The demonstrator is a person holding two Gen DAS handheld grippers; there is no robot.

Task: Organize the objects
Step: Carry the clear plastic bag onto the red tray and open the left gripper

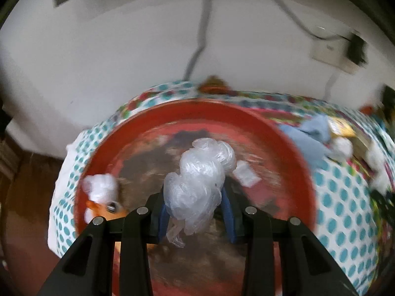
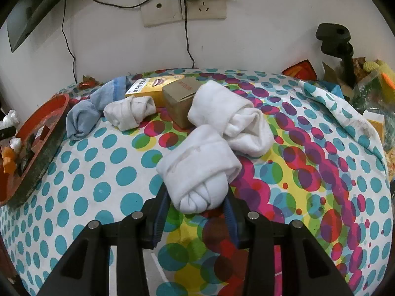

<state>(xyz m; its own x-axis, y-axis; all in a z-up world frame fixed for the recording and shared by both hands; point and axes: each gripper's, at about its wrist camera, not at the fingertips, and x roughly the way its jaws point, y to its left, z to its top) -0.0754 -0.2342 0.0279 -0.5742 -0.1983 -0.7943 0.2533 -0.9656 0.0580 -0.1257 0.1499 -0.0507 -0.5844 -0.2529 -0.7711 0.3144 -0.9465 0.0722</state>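
Note:
My left gripper (image 1: 195,207) is shut on a crumpled clear plastic bag (image 1: 200,180) and holds it over the red round tray (image 1: 291,162). The tray holds a white crumpled wad (image 1: 100,187), an orange scrap (image 1: 103,211) and a small white packet (image 1: 245,174). My right gripper (image 2: 196,209) is shut on a rolled white sock (image 2: 197,167) above the dotted cloth (image 2: 98,185). A second rolled white sock (image 2: 234,120) lies just behind it, a third (image 2: 129,112) further left. The tray (image 2: 49,123) shows at the left edge of the right wrist view.
A grey-blue sock (image 2: 88,113), a yellow box (image 2: 153,86) and a brown carton (image 2: 180,101) lie at the back. Wall sockets with a charger (image 2: 187,2) and cables hang above. A black stand (image 2: 340,46) and bagged clutter (image 2: 372,93) crowd the right.

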